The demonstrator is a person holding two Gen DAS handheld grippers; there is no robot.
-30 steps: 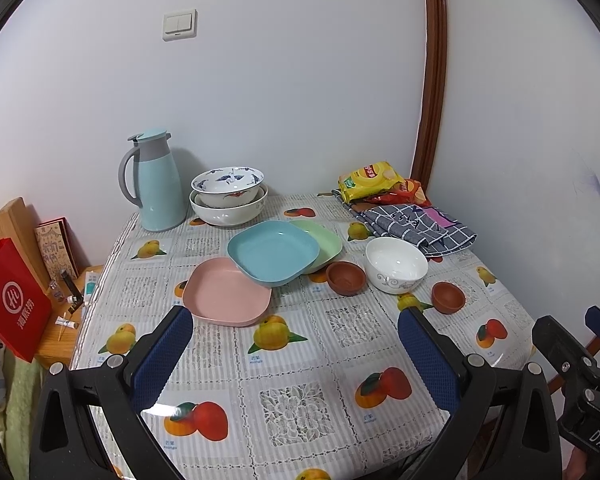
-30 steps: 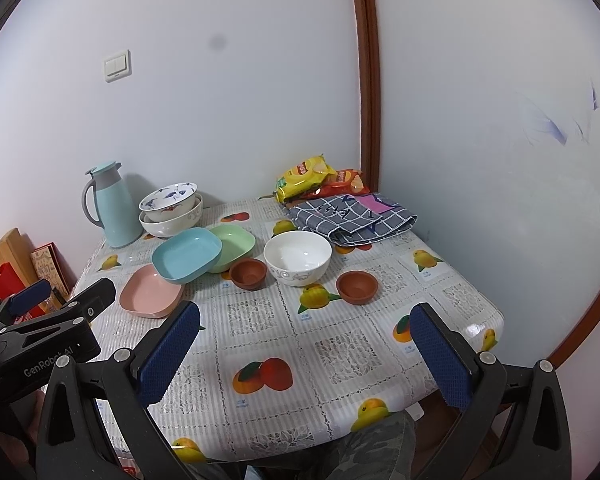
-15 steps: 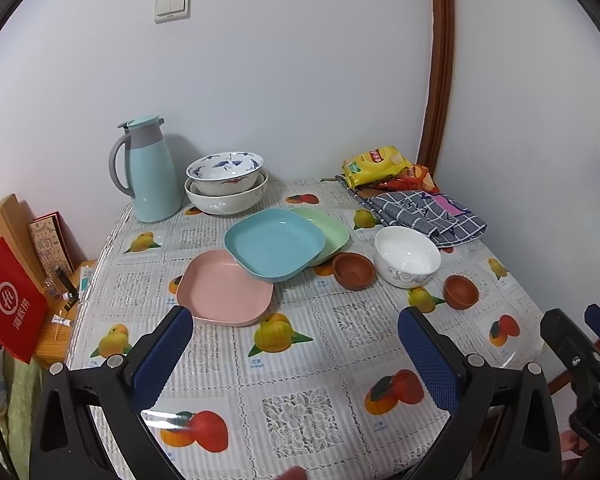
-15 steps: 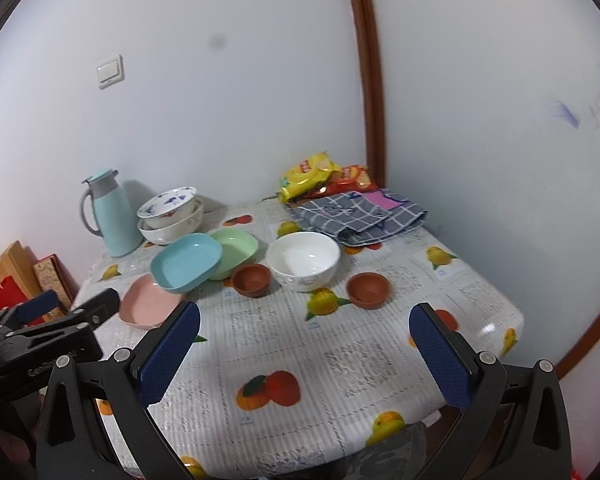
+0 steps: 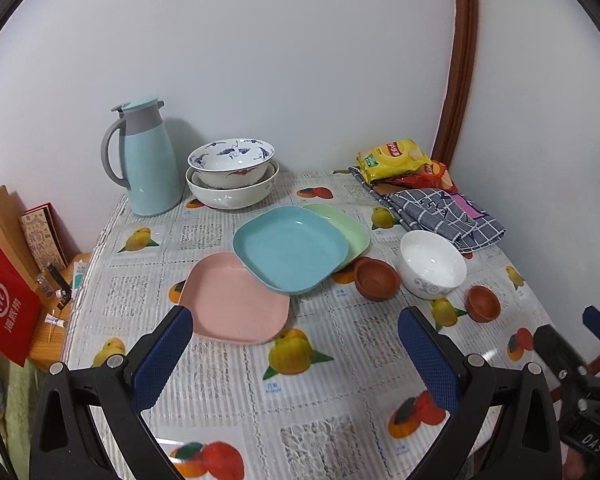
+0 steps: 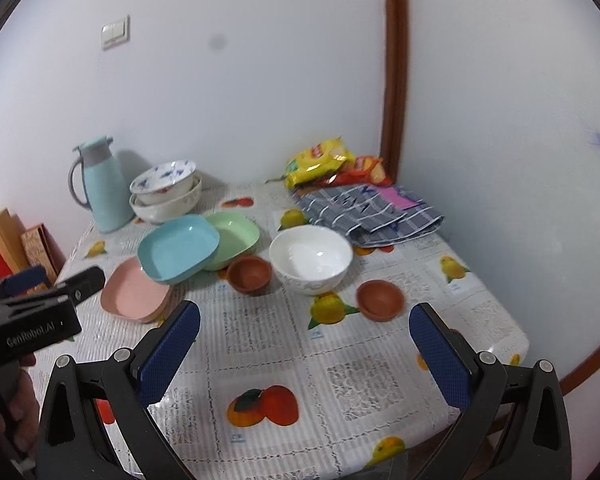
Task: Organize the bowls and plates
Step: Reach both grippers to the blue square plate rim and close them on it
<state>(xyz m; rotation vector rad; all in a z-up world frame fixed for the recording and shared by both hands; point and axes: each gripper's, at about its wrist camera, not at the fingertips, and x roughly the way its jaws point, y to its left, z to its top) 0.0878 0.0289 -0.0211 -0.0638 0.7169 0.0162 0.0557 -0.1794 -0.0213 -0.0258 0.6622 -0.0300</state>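
A pink plate [image 5: 236, 300], a blue plate [image 5: 290, 248] and a green plate [image 5: 346, 228] lie overlapping in a row on the table. A white bowl [image 5: 432, 264] stands between two small brown bowls [image 5: 376, 280] [image 5: 483, 303]. Two patterned bowls [image 5: 232, 176] are stacked at the back. My left gripper [image 5: 296, 344] is open and empty, above the table just in front of the pink plate. My right gripper [image 6: 304, 340] is open and empty, in front of the white bowl [image 6: 311, 258] and the brown bowl [image 6: 380, 300].
A light blue jug [image 5: 148, 164] stands at the back left. Snack bags [image 5: 400, 158] and a checked cloth [image 5: 444, 216] lie at the back right by the wall. A red bag [image 5: 4, 308] and boxes stand on a side table to the left.
Both grippers have moved forward toward the dishes, so the plates and bowls look larger and closer. Both stay open. Nothing on the table has moved.
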